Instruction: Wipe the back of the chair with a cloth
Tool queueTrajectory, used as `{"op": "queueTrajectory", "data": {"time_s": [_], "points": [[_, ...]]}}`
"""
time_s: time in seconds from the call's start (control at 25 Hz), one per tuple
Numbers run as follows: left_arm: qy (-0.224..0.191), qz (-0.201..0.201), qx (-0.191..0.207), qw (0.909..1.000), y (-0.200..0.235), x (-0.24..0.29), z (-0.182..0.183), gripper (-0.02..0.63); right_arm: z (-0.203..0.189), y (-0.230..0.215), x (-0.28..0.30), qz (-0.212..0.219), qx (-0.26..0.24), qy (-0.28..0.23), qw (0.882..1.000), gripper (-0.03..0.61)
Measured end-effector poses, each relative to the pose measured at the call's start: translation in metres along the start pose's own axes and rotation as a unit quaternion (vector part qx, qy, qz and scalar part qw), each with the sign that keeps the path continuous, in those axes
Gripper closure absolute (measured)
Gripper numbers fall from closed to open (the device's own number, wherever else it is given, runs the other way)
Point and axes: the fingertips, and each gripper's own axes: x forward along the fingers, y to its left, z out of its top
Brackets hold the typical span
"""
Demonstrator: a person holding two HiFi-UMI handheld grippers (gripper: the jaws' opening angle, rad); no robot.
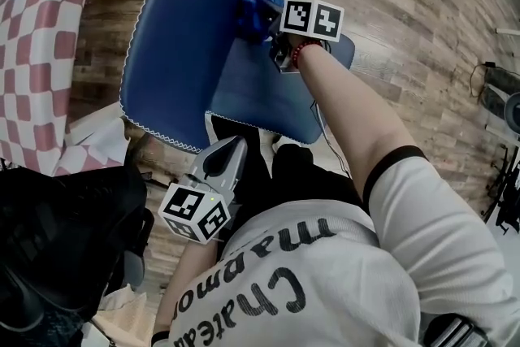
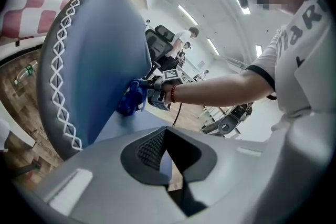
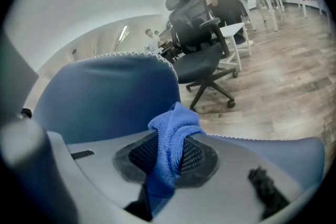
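The blue chair has white stitching round its backrest (image 1: 183,36) and a seat (image 1: 268,97) below it. My right gripper (image 1: 266,14) is shut on a blue cloth (image 1: 258,0) and holds it against the backrest's right side, just above the seat. In the right gripper view the cloth (image 3: 173,131) bunches out from between the jaws of my right gripper (image 3: 167,157), close to the backrest (image 3: 105,97). My left gripper (image 1: 233,147) hangs by the seat's near edge, shut and empty. From the left gripper (image 2: 167,153) the cloth (image 2: 132,99) shows pressed on the backrest (image 2: 92,60).
A table with a red-and-white checked cover (image 1: 36,45) stands at the left. A black bag (image 1: 57,248) lies at the lower left. A black office chair (image 3: 202,44) and people stand farther off on the wooden floor (image 1: 406,20).
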Motion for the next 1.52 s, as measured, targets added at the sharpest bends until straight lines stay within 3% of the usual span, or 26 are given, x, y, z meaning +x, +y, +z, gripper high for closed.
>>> {"op": "queueTrajectory", "data": {"time_s": [0.24, 0.44, 0.68, 0.92, 1.12, 1.32, 1.52], "points": [[-0.03, 0.009, 0.006, 0.9995, -0.013, 0.001, 0.02, 0.609, 0.014, 0.018, -0.039, 0.027, -0.027, -0.014, 0.999, 0.502], [-0.082, 0.041, 0.013, 0.9957, -0.021, -0.005, 0.048, 0.609, 0.04, 0.074, -0.1, 0.113, -0.08, -0.04, 0.99, 0.502], [-0.174, 0.07, 0.033, 0.9818, -0.054, -0.031, 0.102, 0.609, 0.057, 0.164, -0.199, 0.233, -0.178, -0.07, 0.954, 0.502], [-0.28, 0.083, 0.075, 0.9534, -0.128, -0.074, 0.15, 0.609, 0.052, 0.227, -0.298, 0.326, -0.233, -0.094, 0.911, 0.502], [-0.308, 0.063, 0.098, 0.9442, -0.199, -0.101, 0.154, 0.609, 0.036, 0.263, -0.366, 0.379, -0.275, -0.102, 0.877, 0.502], [-0.369, 0.079, 0.119, 0.9185, -0.242, -0.154, 0.16, 0.609, 0.021, 0.286, -0.419, 0.407, -0.297, -0.101, 0.858, 0.502], [-0.386, 0.087, 0.145, 0.9069, -0.273, -0.187, 0.156, 0.609, 0.013, 0.298, -0.453, 0.417, -0.31, -0.095, 0.849, 0.502]]}}
